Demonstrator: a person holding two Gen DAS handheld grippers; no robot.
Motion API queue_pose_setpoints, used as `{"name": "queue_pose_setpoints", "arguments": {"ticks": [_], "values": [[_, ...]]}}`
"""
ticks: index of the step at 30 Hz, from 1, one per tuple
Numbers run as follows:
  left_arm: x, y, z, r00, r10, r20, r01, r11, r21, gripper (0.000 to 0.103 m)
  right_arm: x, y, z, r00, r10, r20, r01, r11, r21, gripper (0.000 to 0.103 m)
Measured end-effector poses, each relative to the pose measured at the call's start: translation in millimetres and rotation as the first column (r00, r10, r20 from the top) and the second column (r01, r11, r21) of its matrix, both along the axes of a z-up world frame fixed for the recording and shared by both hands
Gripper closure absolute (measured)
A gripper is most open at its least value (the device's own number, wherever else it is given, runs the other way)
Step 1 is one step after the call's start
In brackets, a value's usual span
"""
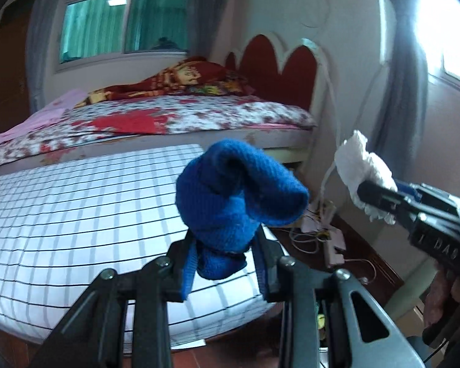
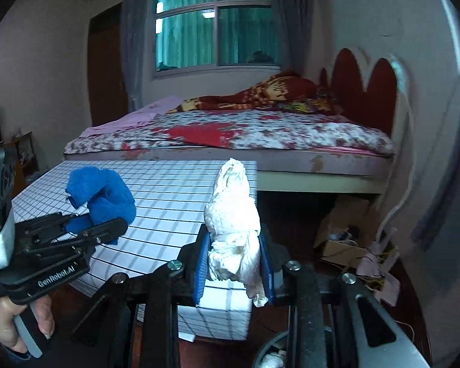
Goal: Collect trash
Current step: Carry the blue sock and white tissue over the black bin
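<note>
Aloft, left gripper (image 1: pixel 222 242) round blue cloth (image 1: pixel 236 187), tilted downward.

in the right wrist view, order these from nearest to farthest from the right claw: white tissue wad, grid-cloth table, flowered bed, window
1. white tissue wad: clamped in the right claw.
2. grid-cloth table: just beyond and below, to the left.
3. flowered bed: behind the table, across the middle.
4. window: on the back wall, past the bed.

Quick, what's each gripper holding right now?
Left hand-held gripper: shut on the blue cloth.
Right hand-held gripper: shut on the white crumpled tissue.
</note>
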State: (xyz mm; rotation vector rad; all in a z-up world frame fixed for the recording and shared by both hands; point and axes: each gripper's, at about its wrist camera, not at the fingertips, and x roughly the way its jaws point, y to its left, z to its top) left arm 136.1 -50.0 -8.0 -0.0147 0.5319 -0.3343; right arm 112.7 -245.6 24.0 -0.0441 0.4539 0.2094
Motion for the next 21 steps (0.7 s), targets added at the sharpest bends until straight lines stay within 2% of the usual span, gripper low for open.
{"name": "queue_pose_setpoints", "arguments": {"ticks": [9,21], "values": [[-21,-46,-2,0.995,-0.102,-0.001,0.102,0.995,0.002,0.07,-28,-51,-1,0.996,-0.084,0.0,0.084,0.996,-0.001,0.072],[-33,-99,-26,0.978,-0.206,-0.032,0.207,0.978,0.031,0.07,-48,-108,-40,0.986,-0.159,-0.056,0.161,0.986,0.032,0.072]]}}
